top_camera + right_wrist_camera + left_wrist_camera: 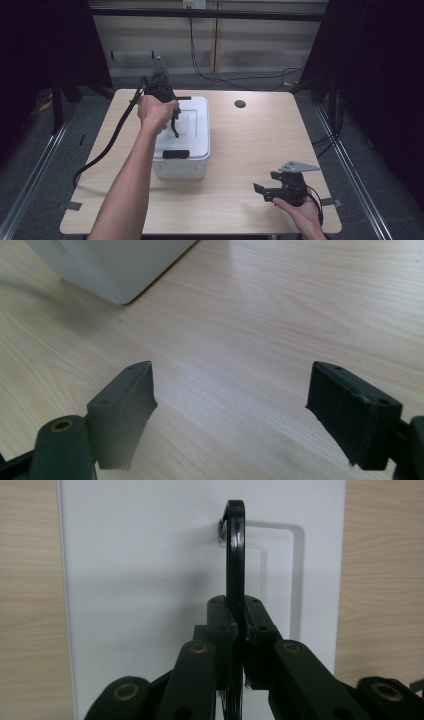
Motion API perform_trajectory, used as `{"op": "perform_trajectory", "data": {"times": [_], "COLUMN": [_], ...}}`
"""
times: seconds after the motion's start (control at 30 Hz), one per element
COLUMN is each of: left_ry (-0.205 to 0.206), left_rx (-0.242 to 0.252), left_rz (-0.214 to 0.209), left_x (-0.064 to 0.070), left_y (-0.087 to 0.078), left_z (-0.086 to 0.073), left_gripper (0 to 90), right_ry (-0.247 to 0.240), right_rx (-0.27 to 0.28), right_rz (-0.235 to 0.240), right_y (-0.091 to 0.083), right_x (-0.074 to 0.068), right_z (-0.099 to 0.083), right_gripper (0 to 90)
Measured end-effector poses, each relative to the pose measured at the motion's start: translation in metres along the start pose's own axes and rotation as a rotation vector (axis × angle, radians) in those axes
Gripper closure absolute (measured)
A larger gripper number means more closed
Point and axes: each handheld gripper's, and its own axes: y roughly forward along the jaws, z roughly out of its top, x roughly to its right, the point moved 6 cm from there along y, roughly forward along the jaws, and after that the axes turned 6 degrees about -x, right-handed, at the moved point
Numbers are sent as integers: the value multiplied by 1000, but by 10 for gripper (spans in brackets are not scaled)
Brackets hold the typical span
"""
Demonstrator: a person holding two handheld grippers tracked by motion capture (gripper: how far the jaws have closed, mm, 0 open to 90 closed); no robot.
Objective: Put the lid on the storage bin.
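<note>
Your left gripper [239,645] is clamped on the black handle [235,555] of the white box [195,150], jaws pinched tight either side of the thin bar. The handle stands upright off the lid [150,580], its far end hinged where the lid's recess begins, its long axis running straight ahead of the jaws along the box's length. The box sits left of centre on the table [260,135]. Your right gripper [264,192] is well apart at the near right edge, jaws spread wide over bare wood, holding nothing. Left is the working hand; likely next move is a straight lift on the handle.
</note>
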Motion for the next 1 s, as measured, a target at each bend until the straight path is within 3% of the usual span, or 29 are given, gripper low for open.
{"op": "perform_trajectory", "data": {"times": [0.13,0.2,0.33,0.53,0.63,0.67,0.93,1.0], "left_ry": [14,-1,16,5,14,0,39,56], "left_rx": [-9,0,-4,-1,-10,5,14,39], "left_rz": [-3,-9,-6,-17,-35,-35,-46,-36], "left_x": [0,2,2,2,-3,-5,-7,-8], "left_y": [2,4,5,11,11,11,8,6], "left_z": [0,0,1,3,3,3,5,6], "left_gripper": [842,841,836,832,834,835,800,786], "right_ry": [3,0,-1,0,-1,1,2,2], "right_rx": [-1,-1,-2,-3,-4,-6,-10,-11], "right_rz": [0,0,0,-1,-1,-1,-2,-2], "right_y": [0,0,0,0,0,0,1,1], "right_x": [0,0,0,0,0,0,0,0], "right_z": [0,0,0,0,0,-1,-1,-1], "right_gripper": [181,182,182,182,182,182,182,182]}}
